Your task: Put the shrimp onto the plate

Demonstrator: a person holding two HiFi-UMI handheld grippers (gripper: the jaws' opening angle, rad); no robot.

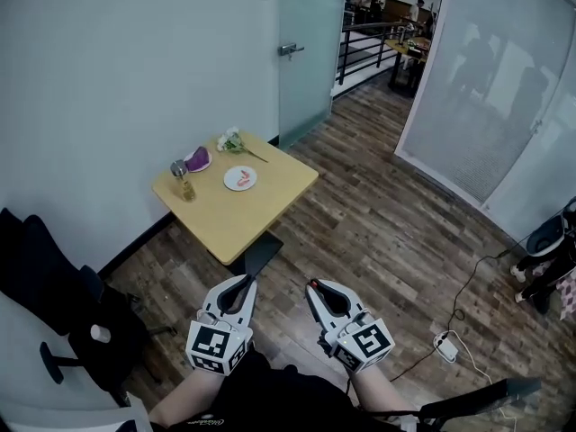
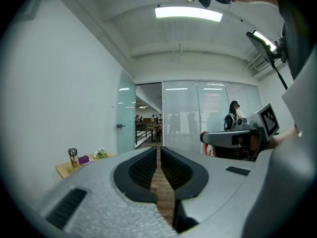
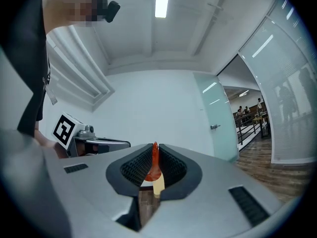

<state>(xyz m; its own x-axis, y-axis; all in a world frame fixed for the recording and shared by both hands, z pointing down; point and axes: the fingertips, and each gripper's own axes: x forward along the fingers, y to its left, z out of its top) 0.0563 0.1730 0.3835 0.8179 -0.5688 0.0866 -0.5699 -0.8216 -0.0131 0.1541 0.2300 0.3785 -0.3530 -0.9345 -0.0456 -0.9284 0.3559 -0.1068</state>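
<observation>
Right gripper (image 1: 312,286): jaws clenched on shrimp (image 3: 154,165), well apart from plate (image 1: 229,184) on surface (image 1: 256,210). Left gripper (image 1: 247,282): jaws together, empty. Bottle (image 1: 184,185), purple bowl (image 1: 198,159), flowers (image 1: 232,140) near plate.

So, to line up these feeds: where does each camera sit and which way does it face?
Head view: on the person's head, steeply down at floor and table; both forearms, left gripper, right gripper show.
Left gripper view: on that gripper, along its shut, empty jaws toward glass walls.
Right gripper view: on that gripper, along jaws shut on the shrimp, toward a white wall.
Shared: head and left gripper views both show the table.
</observation>
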